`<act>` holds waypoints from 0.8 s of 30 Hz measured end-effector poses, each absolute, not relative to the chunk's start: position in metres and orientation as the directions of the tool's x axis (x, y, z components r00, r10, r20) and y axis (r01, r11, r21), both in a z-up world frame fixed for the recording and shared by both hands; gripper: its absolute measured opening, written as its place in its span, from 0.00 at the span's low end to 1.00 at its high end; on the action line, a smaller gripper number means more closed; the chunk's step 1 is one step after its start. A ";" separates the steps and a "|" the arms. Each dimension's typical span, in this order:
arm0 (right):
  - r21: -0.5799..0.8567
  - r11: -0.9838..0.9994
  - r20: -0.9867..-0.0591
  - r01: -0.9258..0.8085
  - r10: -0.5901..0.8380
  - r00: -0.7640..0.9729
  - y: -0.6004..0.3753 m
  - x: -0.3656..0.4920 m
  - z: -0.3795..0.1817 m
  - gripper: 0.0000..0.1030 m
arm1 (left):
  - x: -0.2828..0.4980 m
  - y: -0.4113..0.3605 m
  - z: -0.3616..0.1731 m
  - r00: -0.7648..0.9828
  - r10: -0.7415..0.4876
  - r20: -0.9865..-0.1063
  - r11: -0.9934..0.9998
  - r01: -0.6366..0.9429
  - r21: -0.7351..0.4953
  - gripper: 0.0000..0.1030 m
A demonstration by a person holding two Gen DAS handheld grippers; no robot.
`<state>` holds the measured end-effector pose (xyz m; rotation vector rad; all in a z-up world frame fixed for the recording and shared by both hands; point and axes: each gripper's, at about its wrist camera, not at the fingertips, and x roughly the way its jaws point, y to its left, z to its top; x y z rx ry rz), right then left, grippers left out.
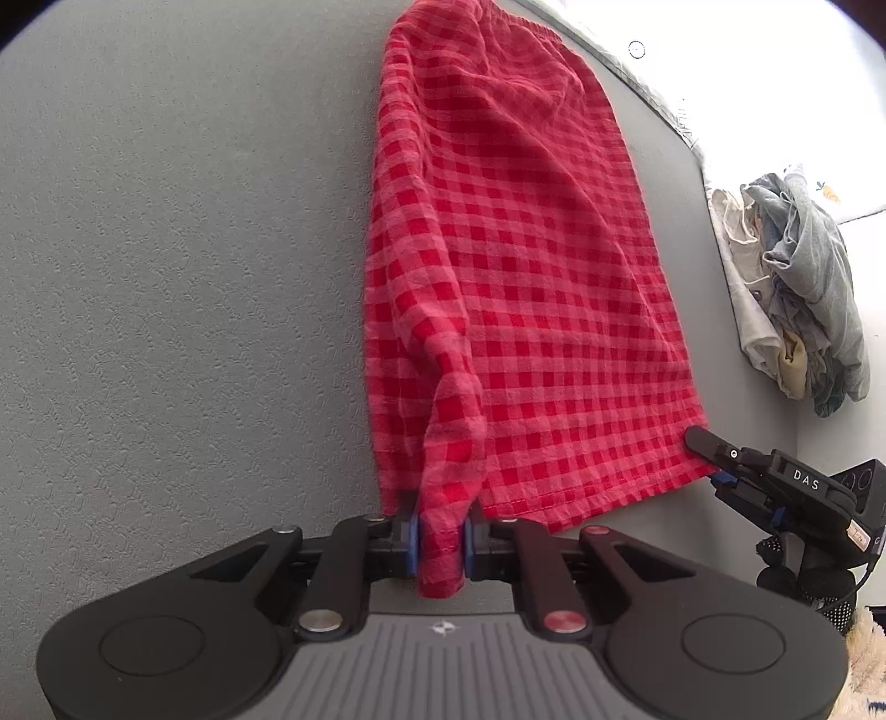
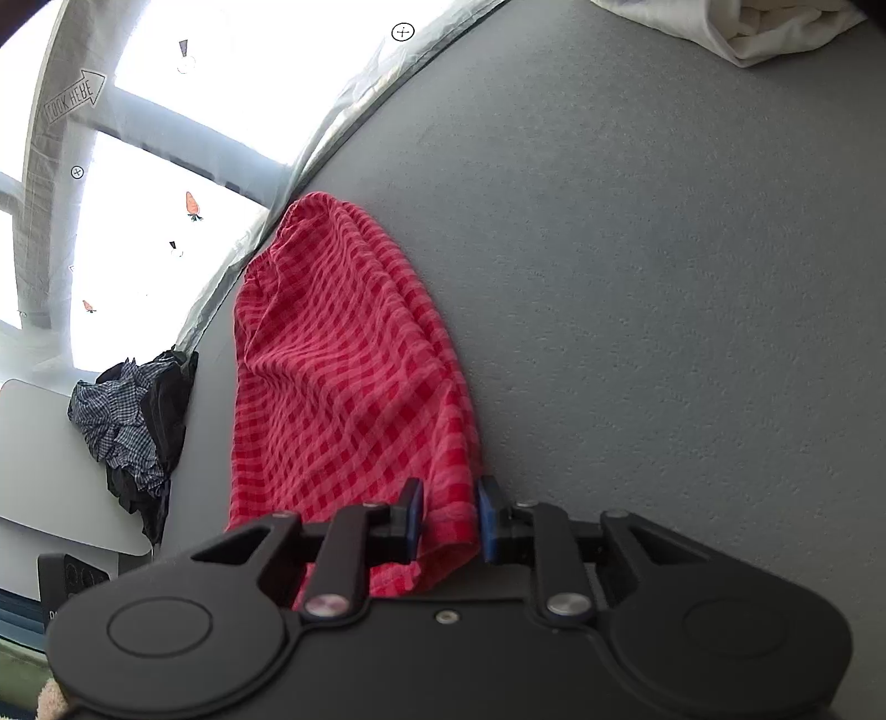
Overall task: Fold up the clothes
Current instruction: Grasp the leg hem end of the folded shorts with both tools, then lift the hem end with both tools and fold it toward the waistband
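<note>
A grey, lightly textured surface point(image 1: 166, 249) fills both views, with a bright window behind its far edge. Nearest the cameras, the left hand-held gripper point(image 1: 441, 545) has its blue pads drawn in narrow on a bunched corner of the red checked garment point(image 1: 515, 288), the cloth pinched between them and hanging a little below the jaws. The right hand-held gripper point(image 2: 449, 523) is likewise nearly closed on the hem at the other near corner, the fabric gathered between its pads; in the left wrist view it shows at the garment's right edge. From these two grips the garment stretches away along the surface, fairly flat but rumpled, to its gathered waistband close to the far edge. Judging by this, the fold of this piece has hardly begun: both near corners are taken up, and carrying them over toward the waistband is what remains. Further off, a heap of pale and grey-blue clothes point(image 1: 797, 288) and a dark checked bundle point(image 2: 133, 421) wait unfolded, while some white cloth point(image 2: 736, 27) lies at the far corner.
</note>
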<state>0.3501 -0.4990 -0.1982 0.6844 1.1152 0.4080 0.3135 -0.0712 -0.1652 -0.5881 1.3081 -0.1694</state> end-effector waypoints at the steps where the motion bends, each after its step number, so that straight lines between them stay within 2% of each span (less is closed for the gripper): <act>1: 0.682 0.731 -0.680 0.035 0.615 0.399 -0.500 0.350 -0.199 0.12 | 0.314 -0.071 -0.165 0.276 -0.440 -0.855 0.840 -0.211 -0.500 0.12; 3: 0.706 0.707 -0.659 0.040 0.635 0.403 -0.500 0.349 -0.200 0.05 | 0.313 -0.068 -0.165 0.287 -0.449 -0.846 0.826 -0.227 -0.515 0.10; 7: 0.771 0.636 -0.578 0.030 0.680 0.450 -0.506 0.346 -0.189 0.03 | 0.310 -0.055 -0.156 0.347 -0.468 -0.813 0.778 -0.275 -0.565 0.09; 18: 0.897 0.422 -0.287 -0.133 0.783 0.552 -0.519 0.342 -0.104 0.03 | 0.276 -0.026 -0.072 0.595 -0.527 -0.606 0.594 -0.252 -0.764 0.08; 21: 0.912 0.393 -0.264 -0.115 0.780 0.567 -0.523 0.341 -0.103 0.03 | 0.270 -0.025 -0.071 0.601 -0.510 -0.615 0.612 -0.250 -0.751 0.10; 24: 0.901 0.431 -0.334 -0.046 0.757 0.562 -0.523 0.347 -0.117 0.03 | 0.279 -0.026 -0.102 0.524 -0.505 -0.686 0.615 -0.339 -0.712 0.12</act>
